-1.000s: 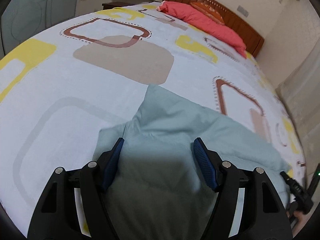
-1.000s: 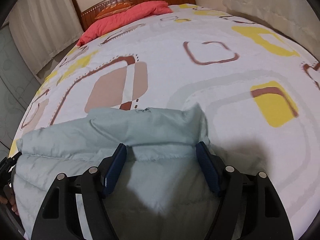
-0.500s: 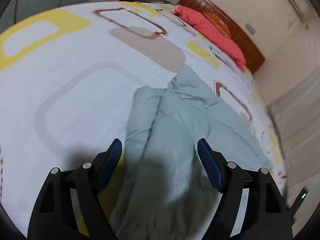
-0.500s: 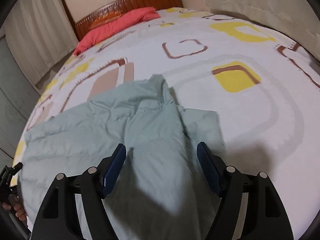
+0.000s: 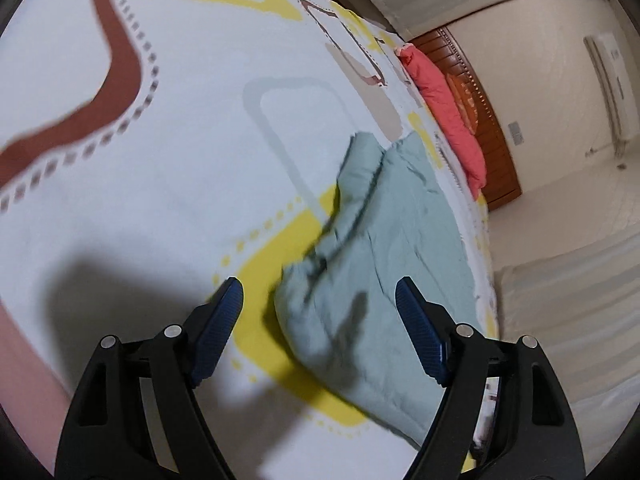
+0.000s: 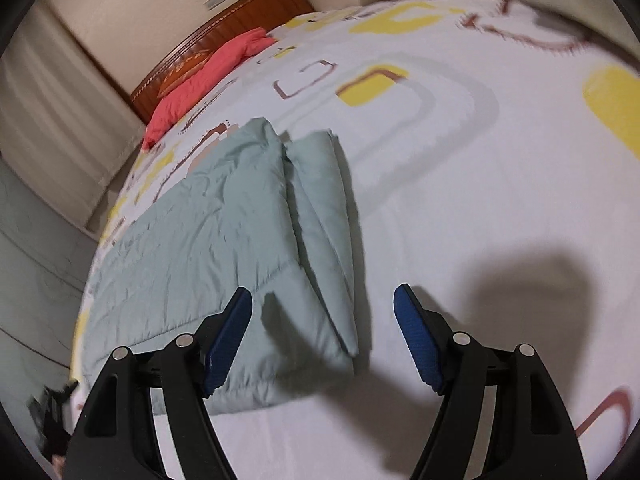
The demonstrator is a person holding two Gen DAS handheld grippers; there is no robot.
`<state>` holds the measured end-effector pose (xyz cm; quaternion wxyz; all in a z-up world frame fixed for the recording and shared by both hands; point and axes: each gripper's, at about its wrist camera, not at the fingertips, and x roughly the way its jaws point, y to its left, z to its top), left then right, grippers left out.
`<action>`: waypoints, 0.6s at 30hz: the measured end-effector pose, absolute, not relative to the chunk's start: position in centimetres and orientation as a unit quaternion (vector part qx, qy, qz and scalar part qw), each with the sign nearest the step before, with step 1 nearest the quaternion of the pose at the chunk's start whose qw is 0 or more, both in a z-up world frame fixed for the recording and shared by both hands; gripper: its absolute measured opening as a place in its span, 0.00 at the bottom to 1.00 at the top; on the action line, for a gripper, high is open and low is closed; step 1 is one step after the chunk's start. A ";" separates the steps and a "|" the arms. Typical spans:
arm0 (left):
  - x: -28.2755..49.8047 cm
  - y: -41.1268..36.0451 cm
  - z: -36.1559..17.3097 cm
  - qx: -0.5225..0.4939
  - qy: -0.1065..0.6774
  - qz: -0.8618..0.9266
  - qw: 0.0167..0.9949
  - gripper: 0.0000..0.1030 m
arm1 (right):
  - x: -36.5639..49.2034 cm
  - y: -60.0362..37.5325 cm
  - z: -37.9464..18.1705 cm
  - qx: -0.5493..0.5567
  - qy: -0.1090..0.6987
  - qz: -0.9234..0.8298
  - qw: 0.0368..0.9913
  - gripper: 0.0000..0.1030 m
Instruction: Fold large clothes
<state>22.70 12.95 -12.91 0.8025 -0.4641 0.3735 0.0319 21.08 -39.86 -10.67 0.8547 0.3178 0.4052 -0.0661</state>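
The left gripper (image 5: 319,300) was built of matte black plastic arms with triangular cut-outs, each arm carrying two round silver screw heads, and its two fingers (image 5: 420,330) were faced with dark blue pads of fine ribbed texture. The right gripper (image 6: 323,306) was of the same make: black cut-out arms, paired silver screws, and blue textured fingers (image 6: 416,336). No cables, labels or markings were visible on either unit, and no sleeve could be made out.
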 end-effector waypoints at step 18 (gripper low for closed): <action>25.7 9.7 -13.7 -0.464 0.353 0.021 0.812 0.51 | 23.0 -37.8 -12.6 0.399 0.357 -0.054 0.843 0.53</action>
